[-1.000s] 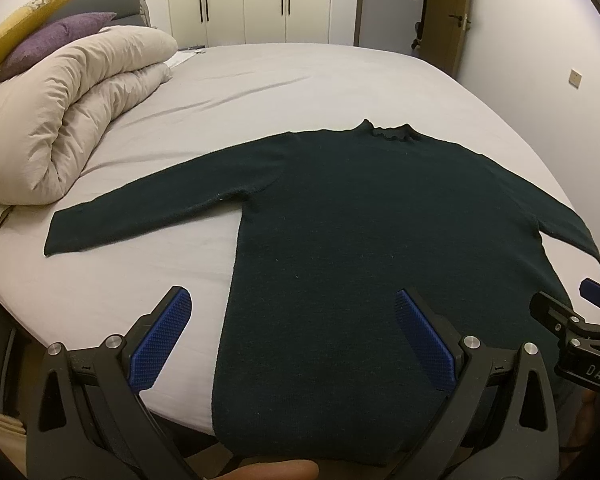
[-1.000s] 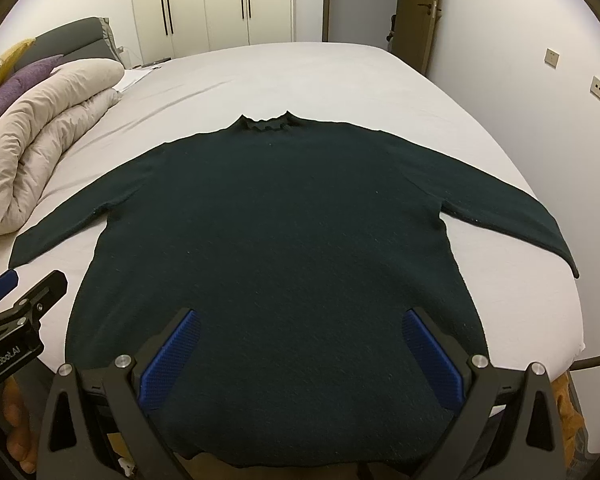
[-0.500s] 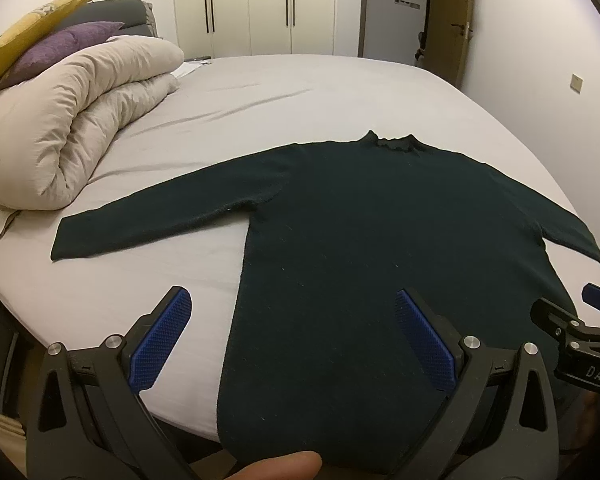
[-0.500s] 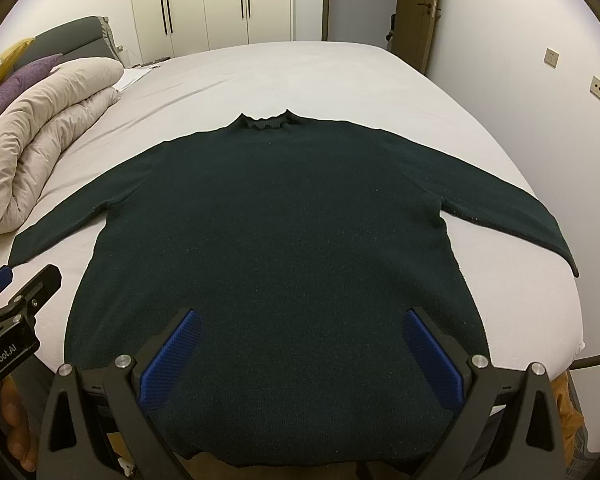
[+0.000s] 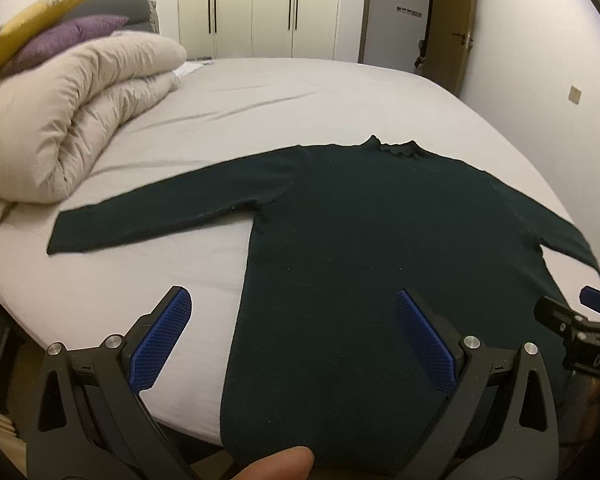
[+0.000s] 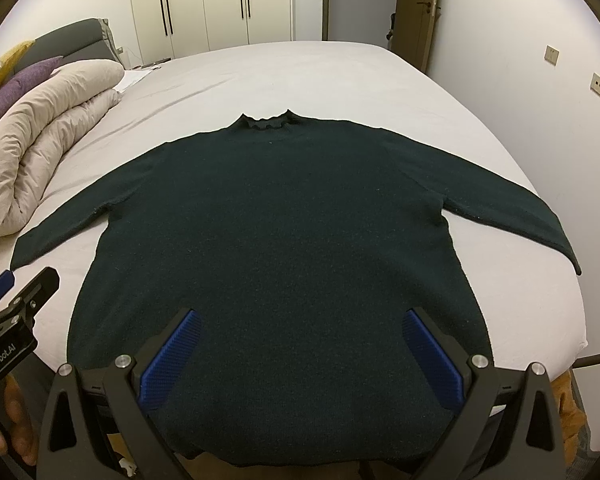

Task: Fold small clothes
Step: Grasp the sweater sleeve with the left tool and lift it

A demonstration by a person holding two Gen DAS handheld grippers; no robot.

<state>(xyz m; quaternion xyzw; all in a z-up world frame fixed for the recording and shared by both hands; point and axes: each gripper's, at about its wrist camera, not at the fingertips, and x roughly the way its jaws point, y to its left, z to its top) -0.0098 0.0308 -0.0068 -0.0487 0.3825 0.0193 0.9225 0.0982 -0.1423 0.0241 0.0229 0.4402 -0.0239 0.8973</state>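
A dark green long-sleeved sweater (image 5: 360, 240) lies flat on the bed, collar away from me, both sleeves spread out; its hem hangs over the near edge. It also fills the right wrist view (image 6: 276, 240). My left gripper (image 5: 292, 312) is open and empty, above the sweater's lower left side. My right gripper (image 6: 300, 328) is open and empty, above the hem's middle. Each gripper shows at the edge of the other's view: the right one (image 5: 580, 328) and the left one (image 6: 8, 312).
The bed (image 5: 280, 100) has a light grey sheet. A rolled beige duvet (image 5: 60, 128) with purple and yellow pillows lies at the far left. White wardrobes (image 6: 220, 4) and a door stand behind. A wall runs along the bed's right.
The left gripper's view has swung a little left and lifted, so the sweater sits further right in it. The right gripper has barely moved. Both stay open.
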